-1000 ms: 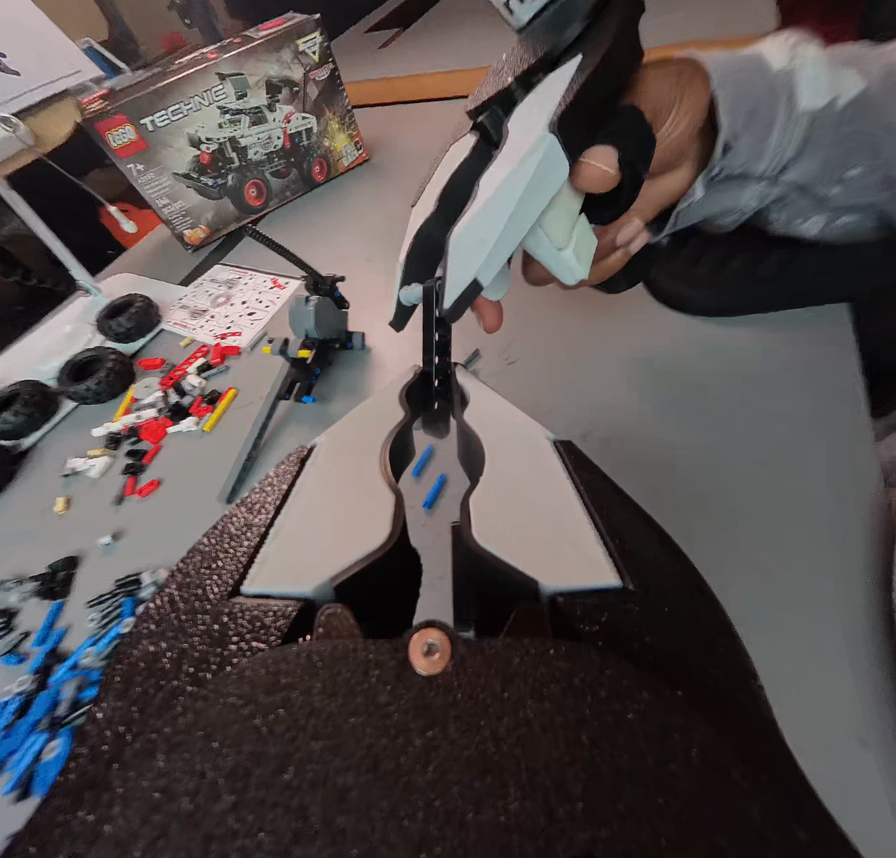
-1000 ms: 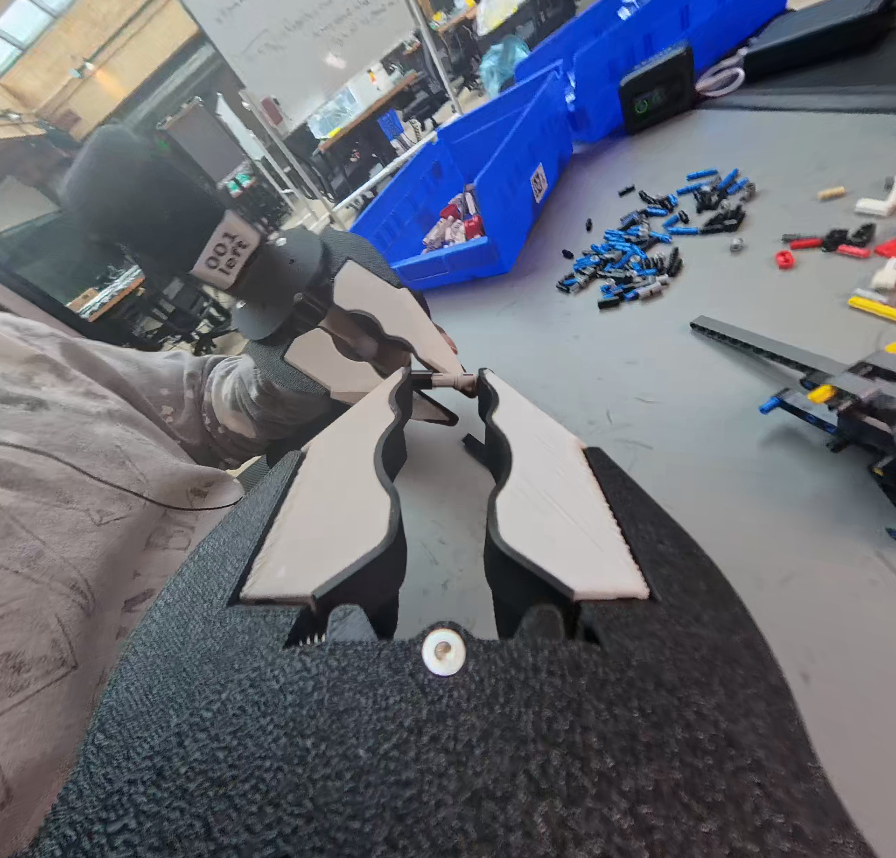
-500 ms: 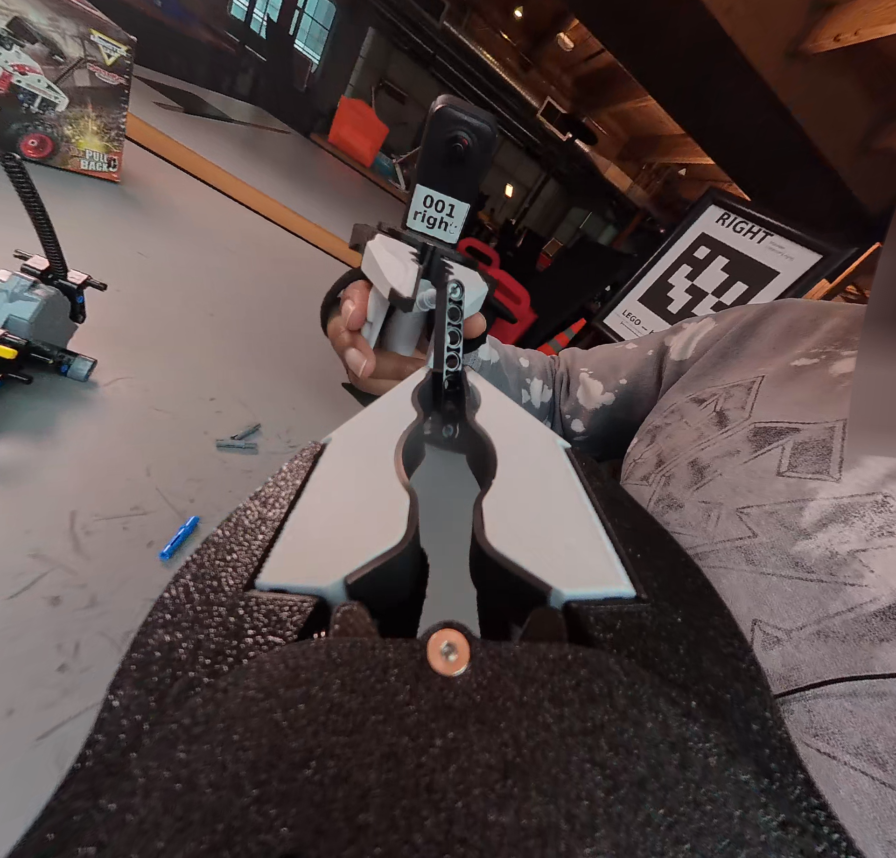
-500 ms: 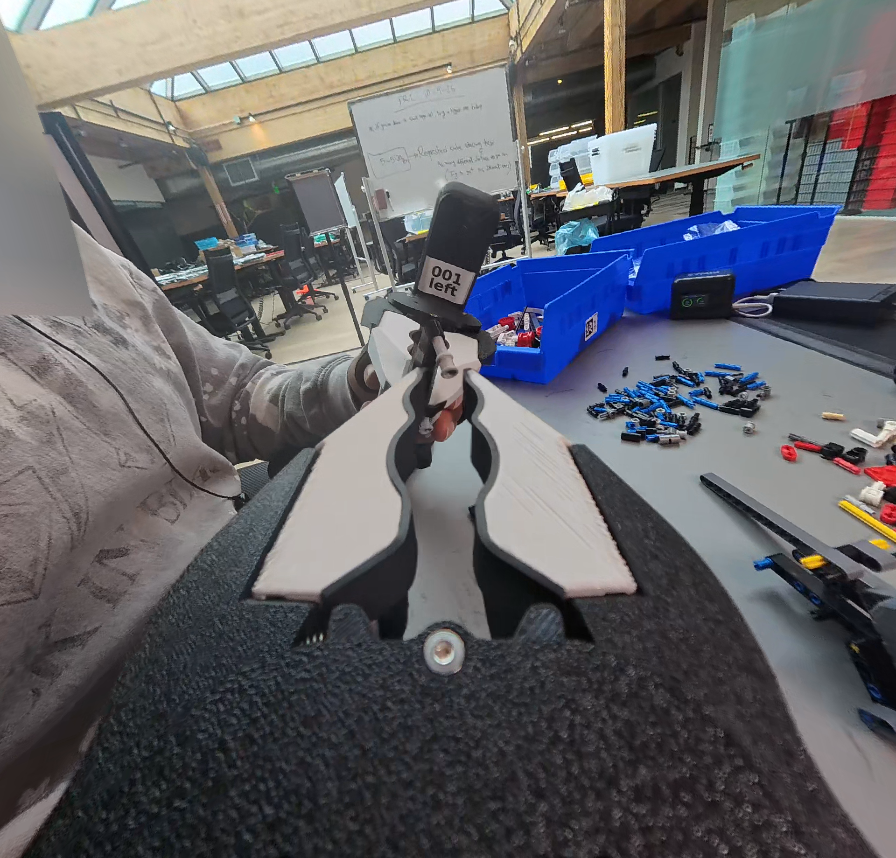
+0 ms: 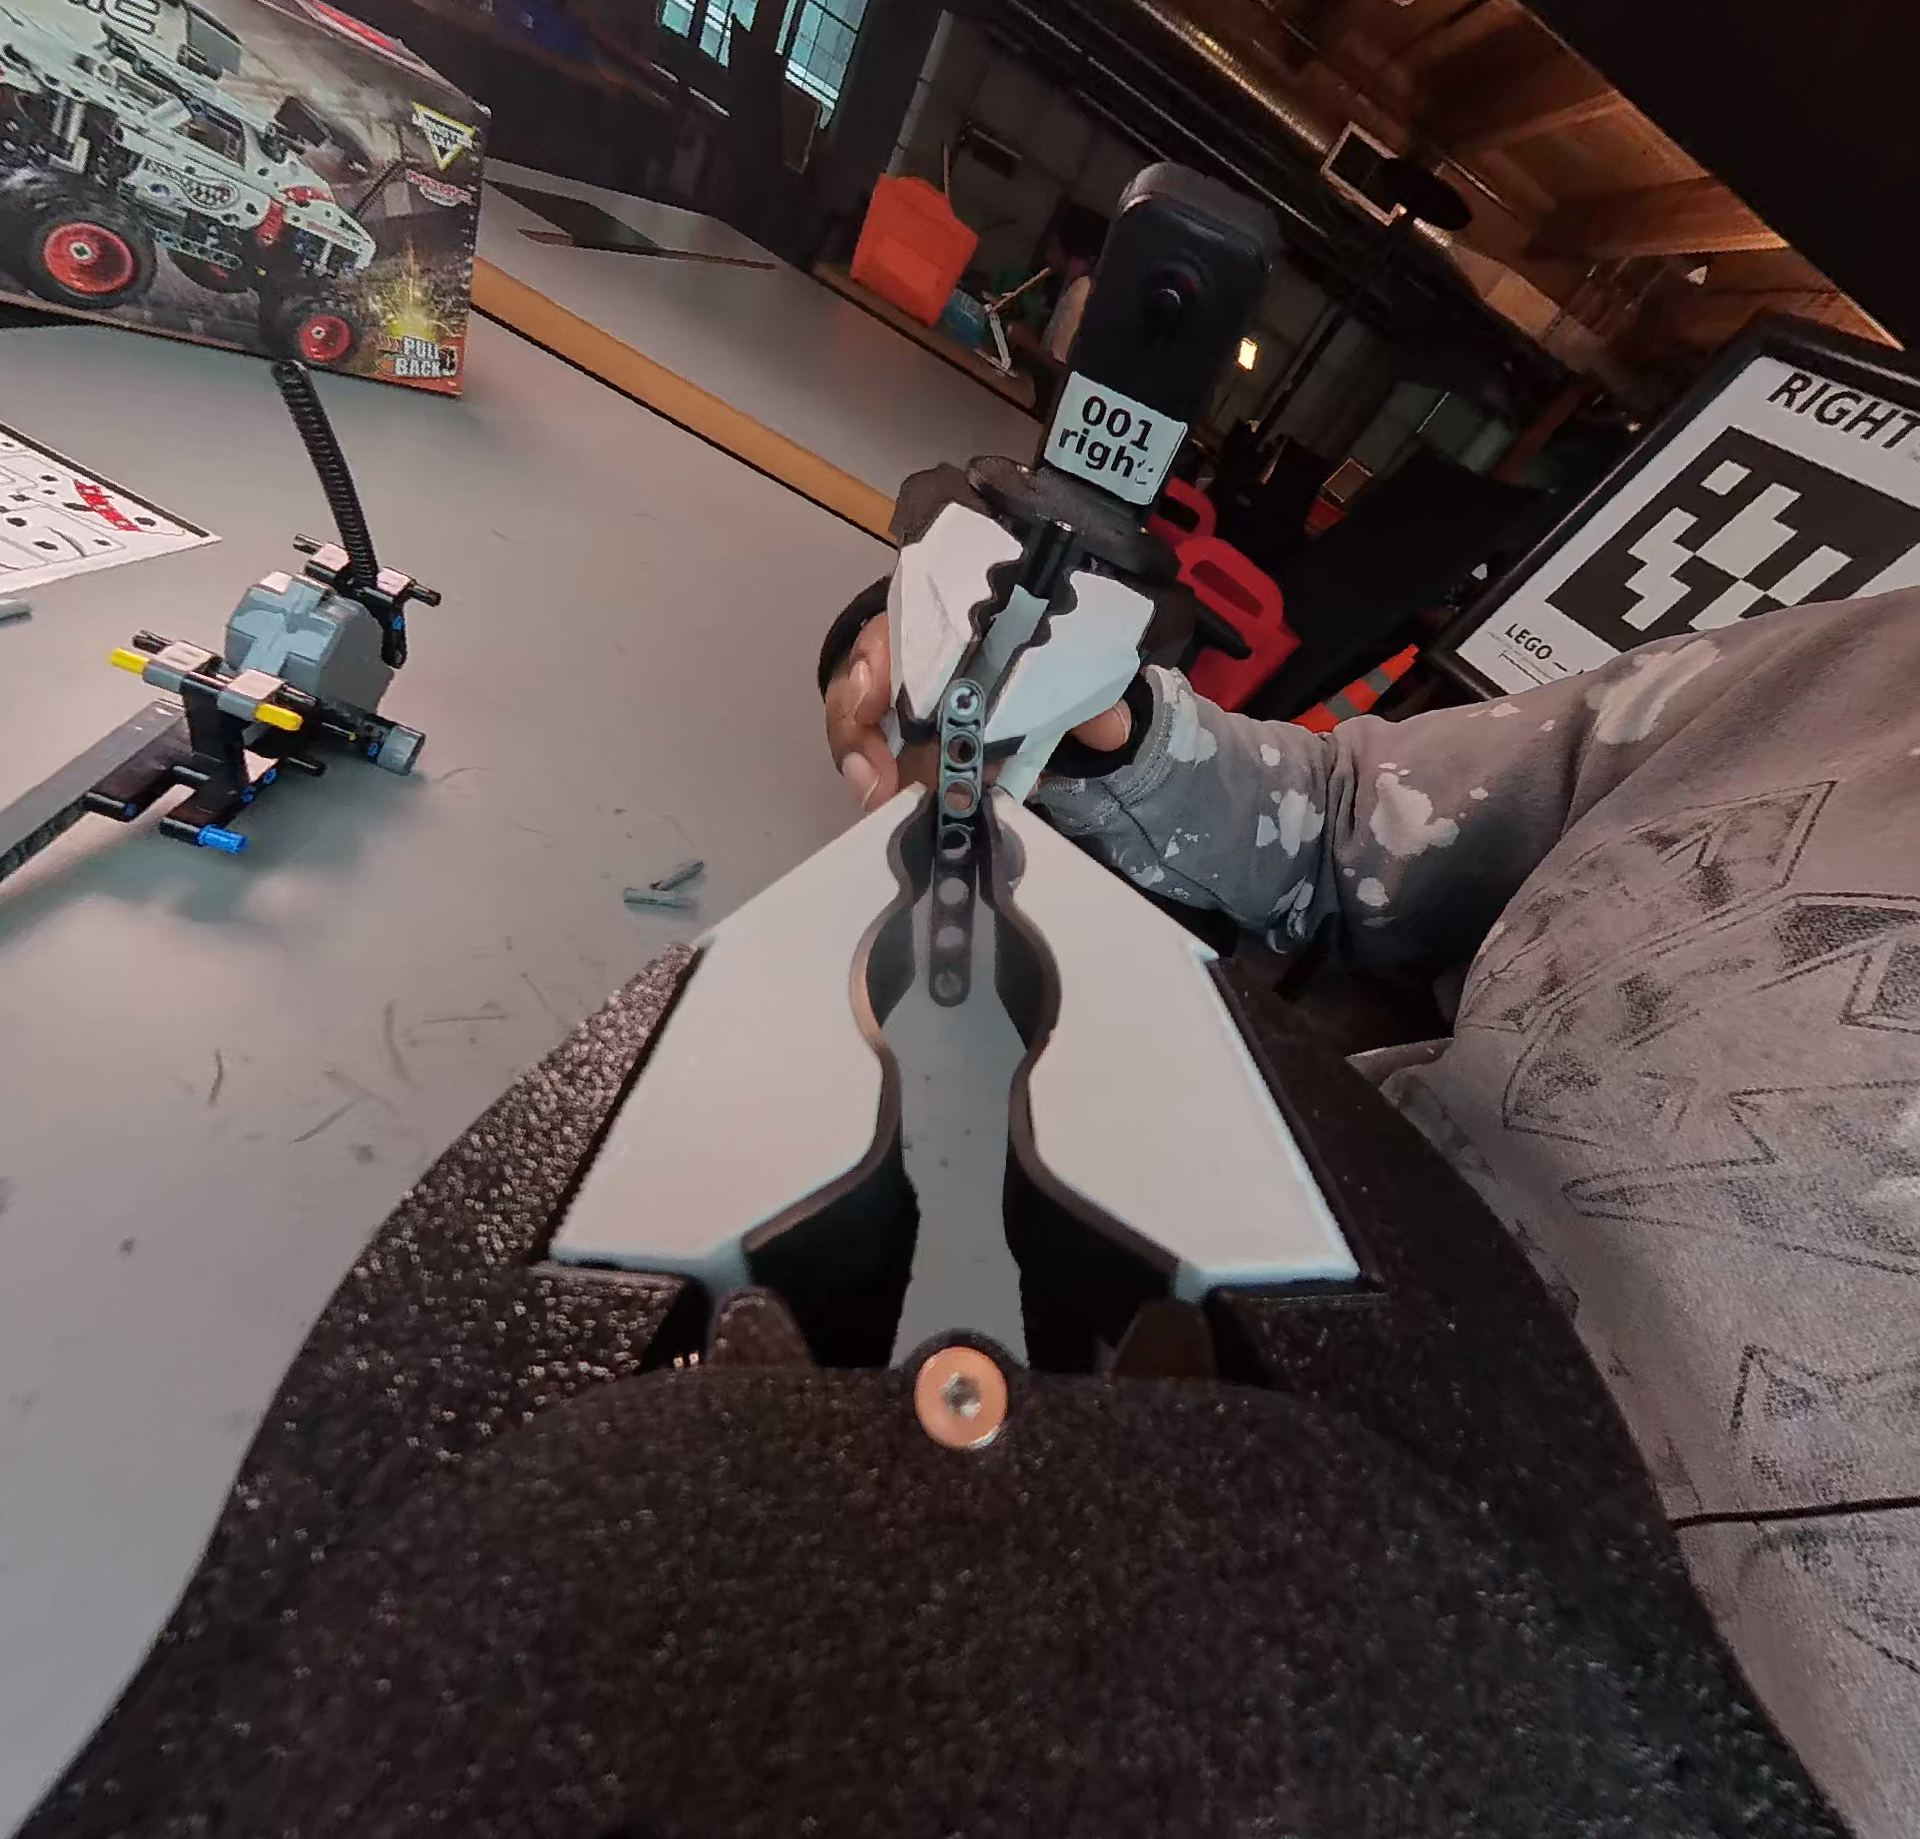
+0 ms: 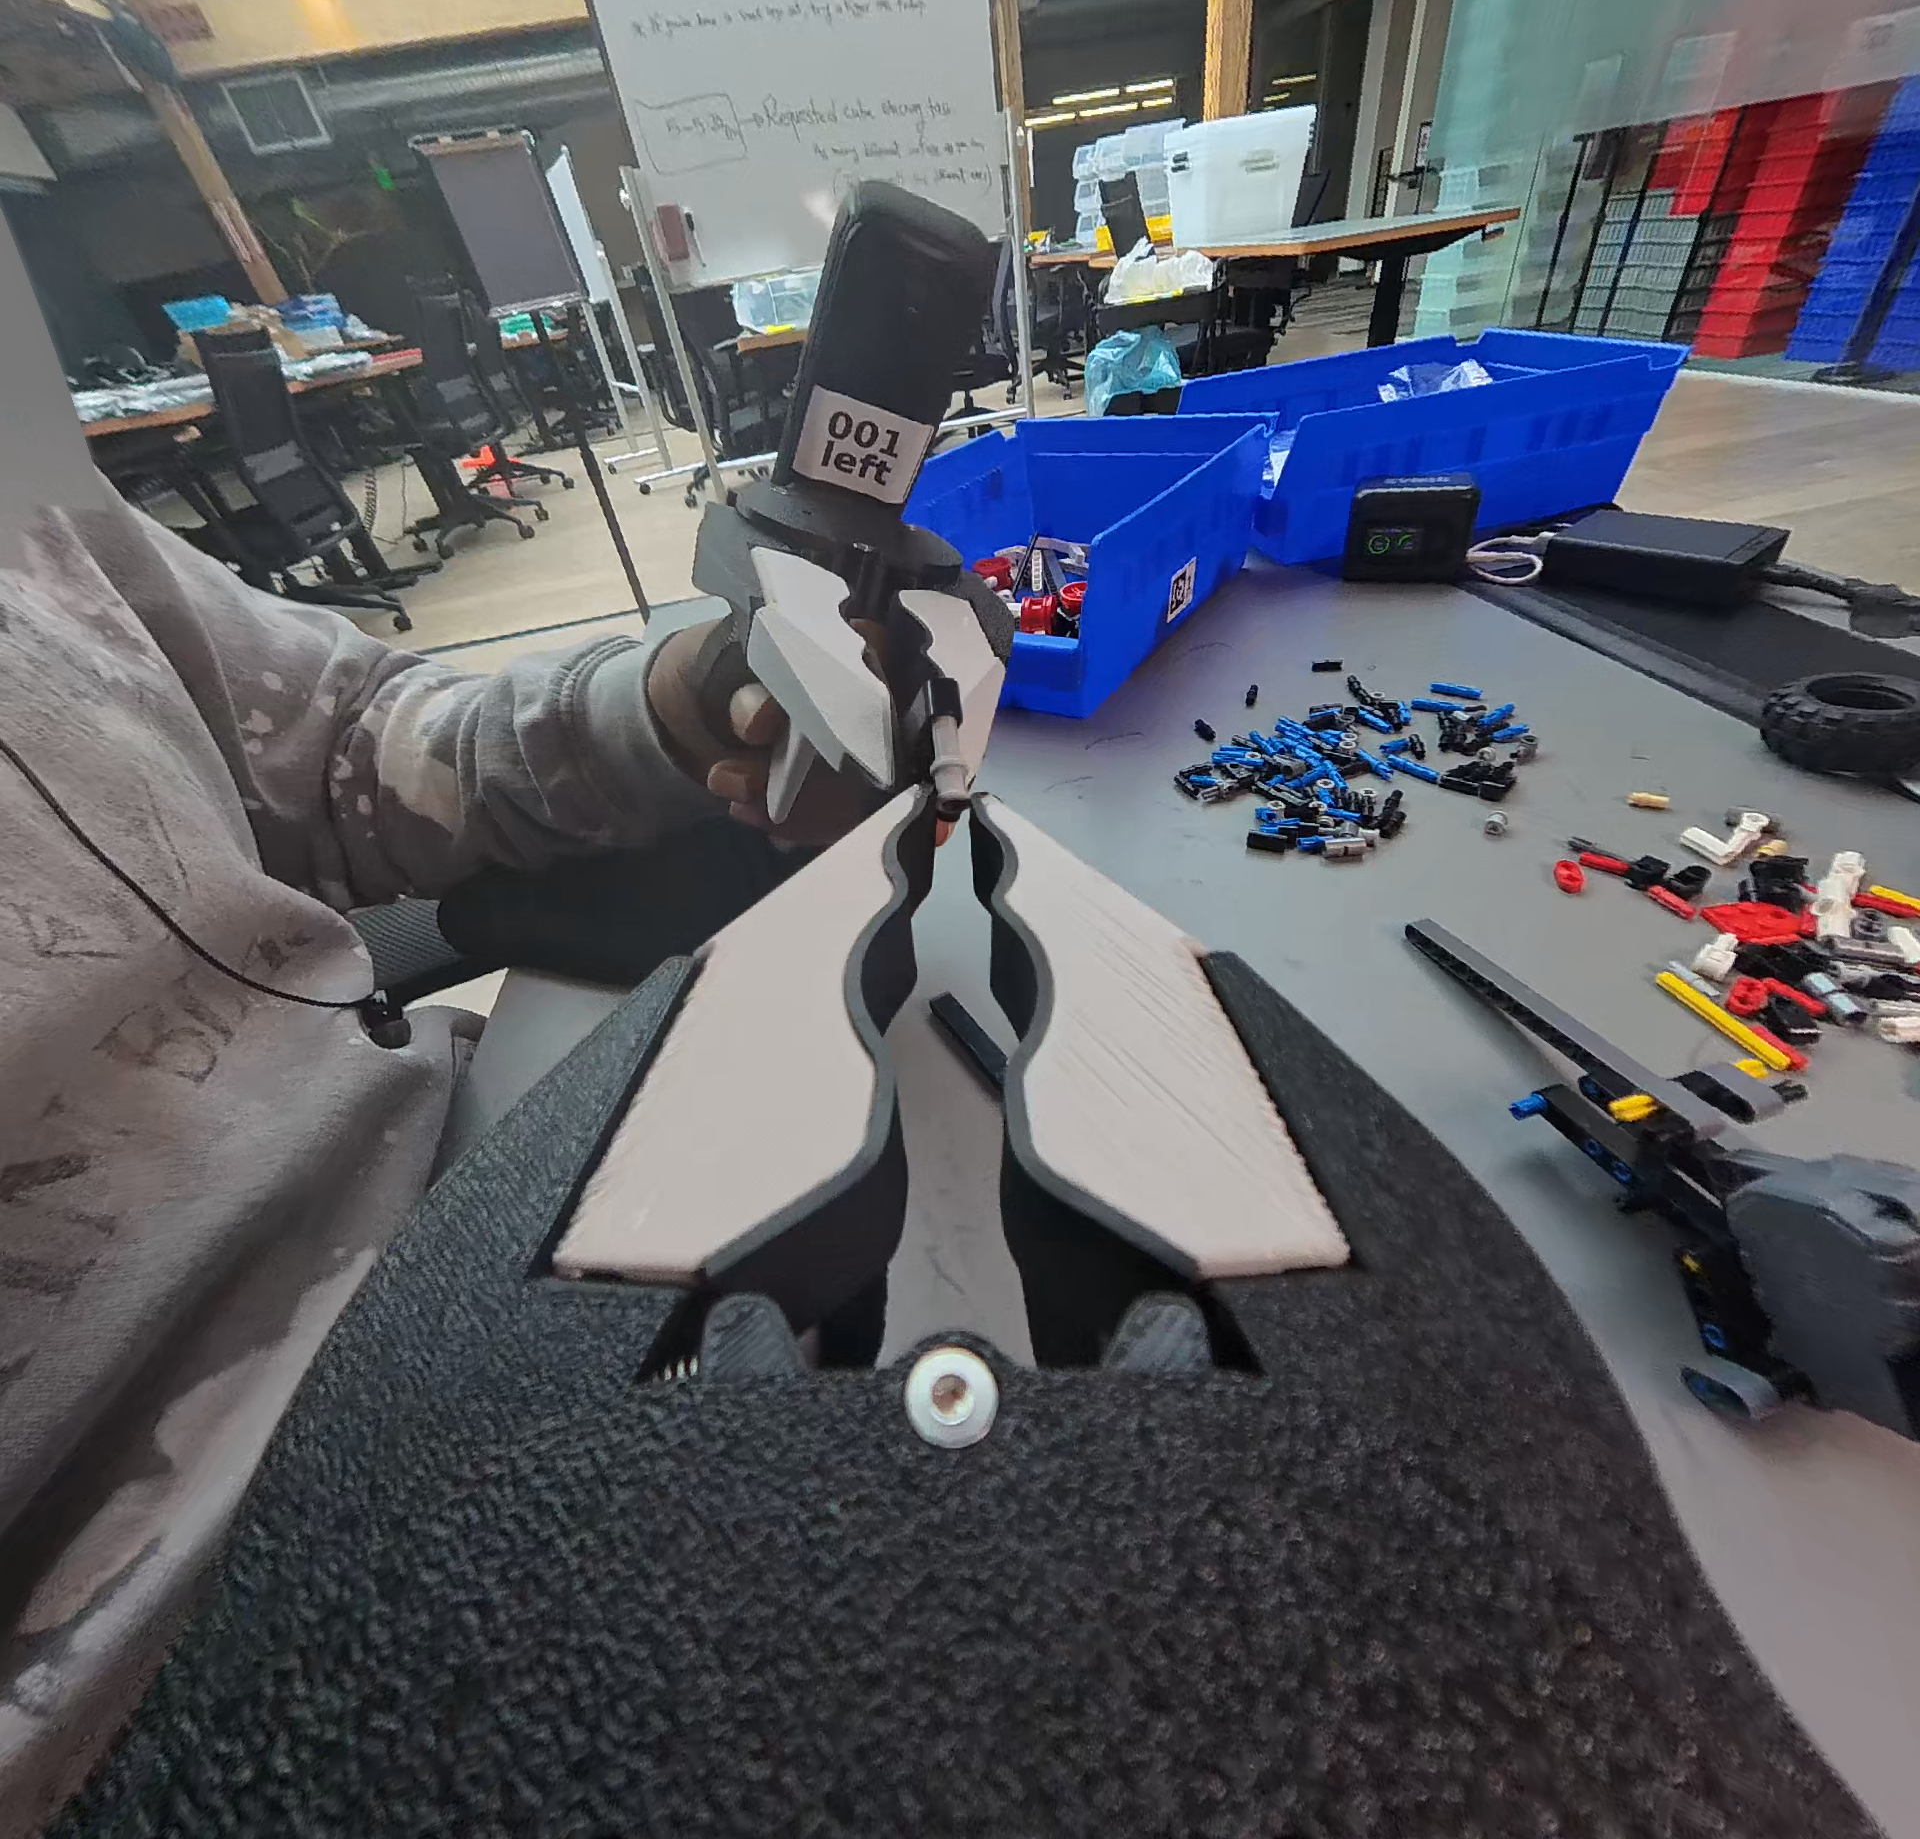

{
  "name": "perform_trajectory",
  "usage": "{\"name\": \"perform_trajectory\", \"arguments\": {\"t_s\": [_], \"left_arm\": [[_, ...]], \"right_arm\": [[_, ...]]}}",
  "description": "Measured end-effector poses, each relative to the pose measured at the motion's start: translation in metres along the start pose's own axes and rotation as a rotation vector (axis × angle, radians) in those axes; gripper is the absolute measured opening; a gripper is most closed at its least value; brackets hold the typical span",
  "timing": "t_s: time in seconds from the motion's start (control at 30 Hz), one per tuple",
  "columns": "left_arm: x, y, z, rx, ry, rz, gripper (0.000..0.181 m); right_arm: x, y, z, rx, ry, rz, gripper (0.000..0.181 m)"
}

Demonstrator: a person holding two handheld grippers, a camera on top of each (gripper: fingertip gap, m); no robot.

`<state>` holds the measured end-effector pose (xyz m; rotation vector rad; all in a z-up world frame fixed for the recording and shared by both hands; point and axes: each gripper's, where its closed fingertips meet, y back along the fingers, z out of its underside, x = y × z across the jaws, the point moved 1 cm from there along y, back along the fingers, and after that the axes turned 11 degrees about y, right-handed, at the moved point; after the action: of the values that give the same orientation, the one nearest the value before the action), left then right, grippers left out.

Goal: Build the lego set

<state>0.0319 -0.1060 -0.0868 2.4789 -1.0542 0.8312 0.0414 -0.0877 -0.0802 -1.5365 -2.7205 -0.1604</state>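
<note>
My left gripper (image 5: 954, 821) is shut on a dark grey beam with holes (image 5: 951, 916), held upright above the table. My right gripper (image 6: 948, 804) is shut on a small light grey pin (image 6: 944, 750). The two grippers face each other tip to tip. In the left wrist view the right gripper (image 5: 971, 740) sits at the beam's top end. In the right wrist view the left gripper (image 6: 883, 750) is just behind the pin. I cannot tell whether the pin sits in a hole. The partly built model (image 5: 301, 667) stands on the grey table (image 5: 520, 594), also in the right wrist view (image 6: 1766, 1218).
The set's box (image 5: 208, 158) and a sticker sheet (image 5: 62, 522) lie far left. Two small grey pieces (image 5: 665, 885) lie near. Blue and black pins (image 6: 1351, 761), mixed parts (image 6: 1818, 958), a tyre (image 6: 1849, 719) and blue bins (image 6: 1143, 542) are to the right. A black piece (image 6: 971, 1041) lies below my right fingers. Both grippers' tips are close together, under 4 cm apart. The partly built model (image 5: 301, 667) is about 20 cm from both grippers' fingertips. It turns up in the right wrist view (image 6: 1775, 1213) as well.
Both grippers have tilted up from the table to face each other and have drawn closer together. The beam and the pin have stayed in their grips.
</note>
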Motion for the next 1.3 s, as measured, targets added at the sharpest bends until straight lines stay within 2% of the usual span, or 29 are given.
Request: {"name": "perform_trajectory", "arguments": {"t_s": [0.1, 0.23, 0.3, 0.4, 0.53, 0.6, 0.63, 0.77, 0.87, 0.93, 1.07, 1.23, 1.3], "left_arm": [[0.000, -0.002, 0.012, -0.085, 0.062, 0.023, 0.006], [-0.006, -0.016, 0.045, -0.264, 0.050, -0.020, 0.006], [-0.008, -0.018, 0.048, -0.277, 0.061, -0.012, 0.006], [-0.011, -0.015, 0.042, -0.270, 0.038, -0.022, 0.006], [-0.018, -0.016, 0.048, -0.289, 0.004, -0.066, 0.006], [-0.020, -0.017, 0.054, -0.325, -0.032, -0.086, 0.006], [-0.019, -0.018, 0.056, -0.336, -0.045, -0.084, 0.006], [-0.016, -0.022, 0.061, -0.362, -0.077, -0.077, 0.007], [-0.013, -0.019, 0.052, -0.297, -0.088, -0.057, 0.010], [-0.012, -0.014, 0.038, -0.214, -0.091, -0.052, 0.021], [-0.007, -0.006, 0.012, -0.050, -0.039, -0.024, 0.011], [0.001, -0.006, 0.006, -0.019, -0.054, -0.008, 0.006], [0.001, -0.005, 0.011, -0.063, -0.071, -0.022, 0.006]], "right_arm": [[-0.005, 0.000, 0.005, -0.042, 0.078, 0.000, 0.005], [-0.017, -0.009, 0.019, -0.136, 0.132, -0.056, 0.005], [-0.019, -0.010, 0.025, -0.178, 0.179, -0.057, 0.004], [-0.006, -0.004, 0.031, -0.198, 0.163, -0.010, 0.000], [-0.003, 0.000, 0.035, -0.194, 0.128, -0.023, 0.000], [-0.010, -0.001, 0.037, -0.191, 0.091, -0.084, 0.020], [-0.014, -0.003, 0.037, -0.186, 0.081, -0.109, 0.023], [-0.024, -0.007, 0.037, -0.161, 0.072, -0.167, 0.007], [-0.021, -0.004, 0.030, -0.111, 0.080, -0.154, 0.006], [-0.011, -0.001, 0.022, -0.058, 0.052, -0.096, 0.006], [-0.003, 0.002, 0.010, 0.035, -0.023, -0.061, 0.006], [-0.006, 0.001, 0.001, 0.123, -0.095, -0.083, 0.006], [-0.009, 0.001, 0.003, 0.094, -0.076, -0.096, 0.006]]}}
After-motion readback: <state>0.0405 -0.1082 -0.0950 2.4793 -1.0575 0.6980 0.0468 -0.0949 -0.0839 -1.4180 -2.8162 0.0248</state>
